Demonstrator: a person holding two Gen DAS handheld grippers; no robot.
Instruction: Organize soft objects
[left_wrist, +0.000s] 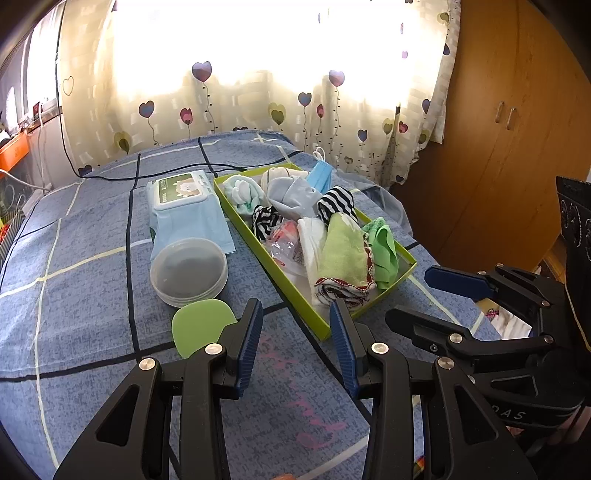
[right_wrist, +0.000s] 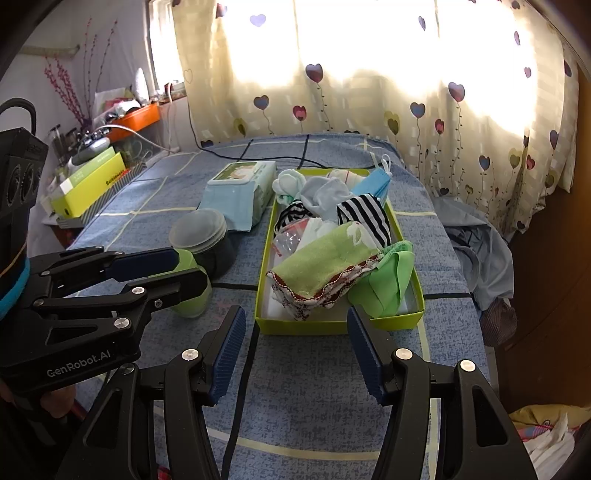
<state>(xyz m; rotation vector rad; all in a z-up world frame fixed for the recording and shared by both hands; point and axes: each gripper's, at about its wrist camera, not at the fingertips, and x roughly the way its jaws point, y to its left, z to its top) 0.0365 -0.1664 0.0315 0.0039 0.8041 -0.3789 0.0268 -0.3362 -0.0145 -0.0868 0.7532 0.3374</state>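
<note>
A lime green tray (left_wrist: 384, 291) (right_wrist: 332, 326) on the blue checked bedspread holds soft items: a folded green towel with red trim (left_wrist: 345, 254) (right_wrist: 321, 267), a light green cloth (left_wrist: 386, 251) (right_wrist: 384, 284), striped socks (left_wrist: 334, 205) (right_wrist: 365, 214), a grey cloth (left_wrist: 291, 194), white socks and a blue face mask (left_wrist: 319, 175) (right_wrist: 371, 184). My left gripper (left_wrist: 295, 325) (right_wrist: 181, 267) is open and empty, just before the tray's near left corner. My right gripper (right_wrist: 295, 328) (left_wrist: 410, 295) is open and empty at the tray's near edge.
Left of the tray lie a wet-wipes pack (left_wrist: 184, 199) (right_wrist: 240, 184), a clear lidded round tub (left_wrist: 188, 271) (right_wrist: 203, 230) and a green lid (left_wrist: 201, 326). A black cable (left_wrist: 166, 175) crosses the bed's far end. A wardrobe (left_wrist: 517, 147) stands right; a cluttered shelf (right_wrist: 92, 166) left.
</note>
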